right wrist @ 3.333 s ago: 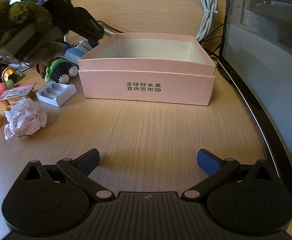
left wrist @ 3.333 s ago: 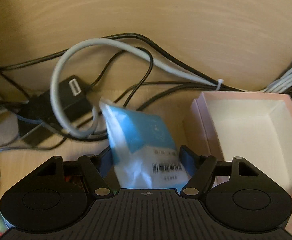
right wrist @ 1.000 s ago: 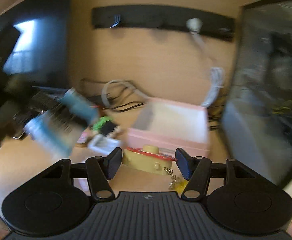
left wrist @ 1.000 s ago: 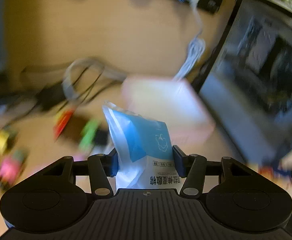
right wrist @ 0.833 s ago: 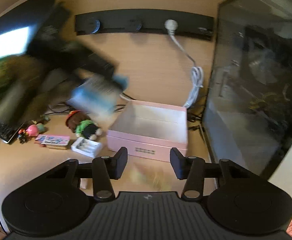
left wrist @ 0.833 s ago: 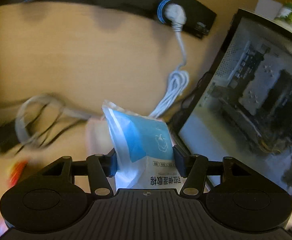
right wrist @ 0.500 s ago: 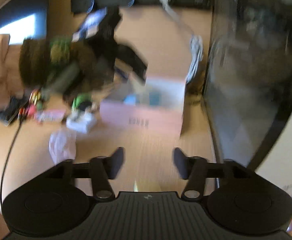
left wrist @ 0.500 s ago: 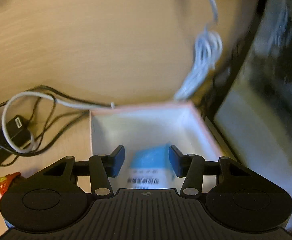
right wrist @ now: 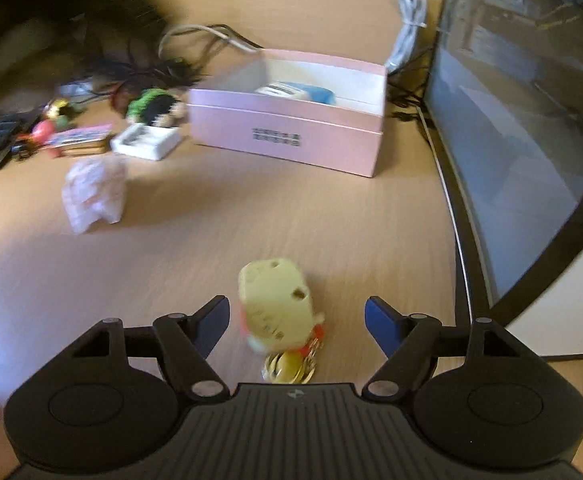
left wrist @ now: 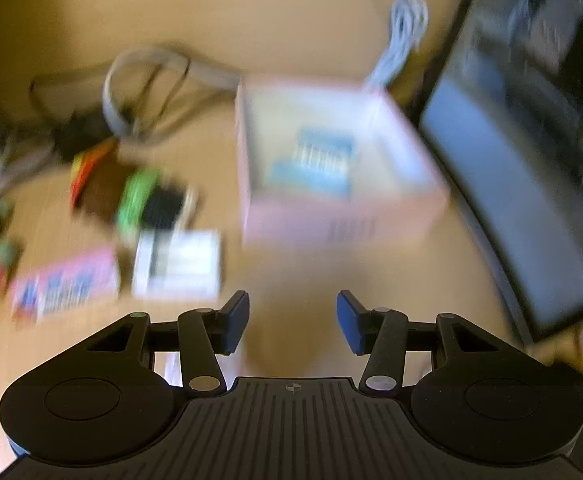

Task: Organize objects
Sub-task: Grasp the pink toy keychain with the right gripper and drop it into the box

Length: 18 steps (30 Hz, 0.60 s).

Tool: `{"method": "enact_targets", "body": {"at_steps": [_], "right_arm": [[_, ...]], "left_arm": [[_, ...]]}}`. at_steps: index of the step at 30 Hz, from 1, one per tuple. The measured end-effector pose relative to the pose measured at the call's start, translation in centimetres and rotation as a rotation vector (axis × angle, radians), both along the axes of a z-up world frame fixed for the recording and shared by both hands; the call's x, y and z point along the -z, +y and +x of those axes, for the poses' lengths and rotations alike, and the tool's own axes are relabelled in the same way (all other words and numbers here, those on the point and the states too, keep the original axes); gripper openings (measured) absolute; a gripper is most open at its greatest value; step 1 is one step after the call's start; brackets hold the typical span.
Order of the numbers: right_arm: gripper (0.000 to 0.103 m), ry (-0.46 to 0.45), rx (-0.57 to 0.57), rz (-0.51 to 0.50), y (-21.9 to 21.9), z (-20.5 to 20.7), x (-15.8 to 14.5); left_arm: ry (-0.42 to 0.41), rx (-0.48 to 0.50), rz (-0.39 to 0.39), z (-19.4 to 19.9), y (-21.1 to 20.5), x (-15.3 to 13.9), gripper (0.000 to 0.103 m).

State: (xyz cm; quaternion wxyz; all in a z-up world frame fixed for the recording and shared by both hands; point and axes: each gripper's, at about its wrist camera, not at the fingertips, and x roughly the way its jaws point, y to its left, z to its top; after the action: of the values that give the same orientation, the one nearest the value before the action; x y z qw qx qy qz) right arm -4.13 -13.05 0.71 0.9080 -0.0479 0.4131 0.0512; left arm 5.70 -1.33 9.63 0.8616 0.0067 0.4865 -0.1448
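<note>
The blue-and-white packet (right wrist: 297, 92) lay inside the open pink box (right wrist: 287, 136), which stood toward the far side of the desk (right wrist: 251, 216), close to the dark monitor (right wrist: 523, 120) along the right edge. A yellow keychain toy (right wrist: 277, 312) with a gold bell sat on the desk near its front edge, between the spread fingers of the right tongs (right wrist: 295, 322); whether either finger touched it could not be told, though the jaws stood wide and gripped nothing. The left tongs (left wrist: 291, 322) hung above the desk, jaws likewise apart and empty, with the pink box (left wrist: 331, 160) and the packet (left wrist: 315, 160) ahead of them in a motion-blurred view.

Left of the box lay a white battery holder (right wrist: 147, 142), a crocheted green-and-black doll (right wrist: 155, 108), a pink card pack (right wrist: 79, 138) and a crumpled pink tissue (right wrist: 93, 194). Grey and black cables (right wrist: 203, 40) tangled behind them near the far edge, and a bundled white cord (right wrist: 409, 16) hung beside the monitor.
</note>
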Motion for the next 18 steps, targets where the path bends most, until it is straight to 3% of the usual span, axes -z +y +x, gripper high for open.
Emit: {"method": "enact_targets", "body": {"at_steps": [1,3,5,11,15,18], "right_arm": [[0.069,0.009,0.006,-0.004,0.1,0.6,0.2],[0.045,0.035,-0.003,-0.006,0.0,1.4,0.6],[0.039,0.065,-0.024,-0.024,0.6,2.0,0.5],[0.038,0.029,-0.055,-0.025,1.3,3.2,-3.4],[0.038,-0.097,-0.02,-0.009,0.9,6.4,-8.7],[0.038,-0.251,0.009,-0.028,1.5,9.7,-12.9]], "left_arm": [[0.018,0.002,0.011,-1.0,0.6,0.3,0.053],[0.041,0.008,0.028,-2.6,1.3,0.9,0.053],[0.049,-0.001,0.034,-3.7,2.2,1.3,0.053],[0.045,-0.054,0.004,-5.3,4.8,1.1,0.052],[0.033,-0.072,-0.016,-6.1,6.2,0.7,0.052],[0.03,-0.087,-0.027,-6.4,7.1,0.7,0.052]]}}
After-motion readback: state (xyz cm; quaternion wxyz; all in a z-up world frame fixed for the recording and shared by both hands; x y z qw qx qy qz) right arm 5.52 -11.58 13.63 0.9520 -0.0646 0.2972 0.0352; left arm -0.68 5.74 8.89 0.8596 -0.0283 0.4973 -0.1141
